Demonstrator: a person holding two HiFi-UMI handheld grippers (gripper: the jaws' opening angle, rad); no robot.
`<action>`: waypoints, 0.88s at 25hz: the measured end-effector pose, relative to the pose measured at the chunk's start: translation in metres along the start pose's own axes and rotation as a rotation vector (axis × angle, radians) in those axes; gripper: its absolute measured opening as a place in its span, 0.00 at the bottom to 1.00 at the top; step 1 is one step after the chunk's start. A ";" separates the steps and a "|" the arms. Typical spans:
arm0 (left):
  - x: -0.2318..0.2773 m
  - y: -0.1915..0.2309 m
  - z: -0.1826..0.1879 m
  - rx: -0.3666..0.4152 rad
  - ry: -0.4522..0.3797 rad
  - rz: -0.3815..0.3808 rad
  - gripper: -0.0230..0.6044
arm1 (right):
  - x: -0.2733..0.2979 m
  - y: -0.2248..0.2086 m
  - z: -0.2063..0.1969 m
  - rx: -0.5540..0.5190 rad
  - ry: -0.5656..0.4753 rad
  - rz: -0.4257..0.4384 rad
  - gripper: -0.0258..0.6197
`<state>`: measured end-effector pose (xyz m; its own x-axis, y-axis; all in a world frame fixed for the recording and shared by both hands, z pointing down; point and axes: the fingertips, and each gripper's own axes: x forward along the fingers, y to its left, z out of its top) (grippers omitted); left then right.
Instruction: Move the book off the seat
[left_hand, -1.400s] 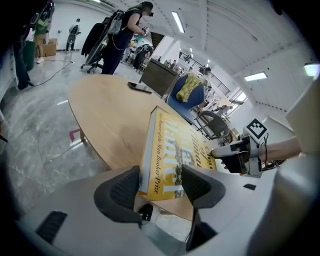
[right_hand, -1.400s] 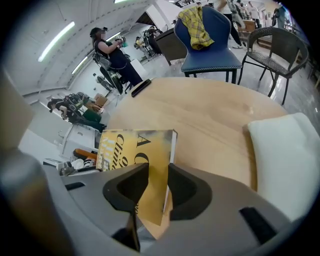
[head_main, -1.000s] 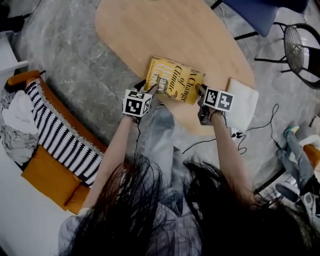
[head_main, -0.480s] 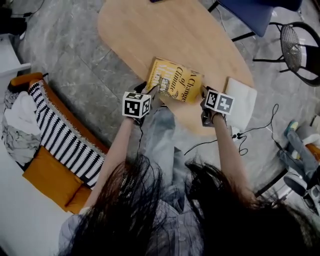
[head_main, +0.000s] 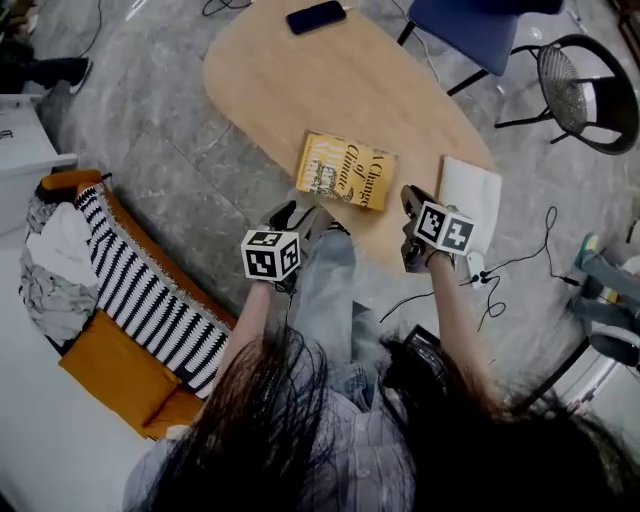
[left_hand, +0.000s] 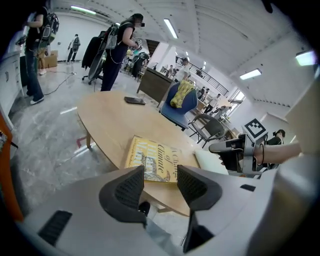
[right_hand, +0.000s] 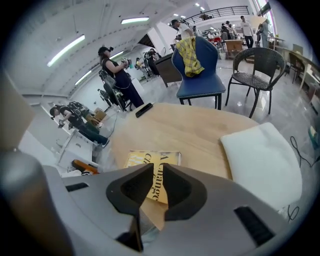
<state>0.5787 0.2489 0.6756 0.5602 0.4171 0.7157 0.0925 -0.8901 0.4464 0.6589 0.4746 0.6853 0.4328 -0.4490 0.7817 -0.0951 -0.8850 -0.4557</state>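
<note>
The yellow book (head_main: 345, 170) lies flat on the oval wooden table (head_main: 340, 70), near its front edge. It also shows in the left gripper view (left_hand: 152, 160) and the right gripper view (right_hand: 141, 159). My left gripper (head_main: 303, 215) hangs off the table's near edge, short of the book, and its jaws (left_hand: 161, 182) are open and empty. My right gripper (head_main: 410, 195) hovers to the right of the book, apart from it. Its jaws (right_hand: 158, 185) have just been closing to a narrow gap with nothing between them.
A white cushion (head_main: 470, 190) lies on the table's right end. A black phone (head_main: 315, 17) rests at the far side. A blue chair (head_main: 470, 20) and a black chair (head_main: 585, 80) stand beyond. An orange sofa with a striped cushion (head_main: 140, 280) is at the left; cables (head_main: 490, 285) lie on the floor.
Both grippers have come away from the book's ends, rising and drawing back toward the person. The book stays flat on the table. The right jaws have narrowed.
</note>
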 end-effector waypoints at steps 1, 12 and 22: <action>-0.007 -0.005 0.001 -0.002 -0.012 -0.005 0.38 | -0.009 0.005 0.000 0.004 -0.012 0.013 0.14; -0.094 -0.050 0.058 0.021 -0.214 -0.026 0.38 | -0.107 0.065 0.002 -0.013 -0.136 0.146 0.13; -0.154 -0.120 0.050 0.045 -0.289 -0.115 0.33 | -0.184 0.127 -0.015 -0.178 -0.187 0.247 0.13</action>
<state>0.5220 0.2827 0.4848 0.7541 0.4521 0.4764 0.2020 -0.8499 0.4867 0.5541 0.4433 0.4899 0.5322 -0.6367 0.5581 -0.3650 -0.7673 -0.5273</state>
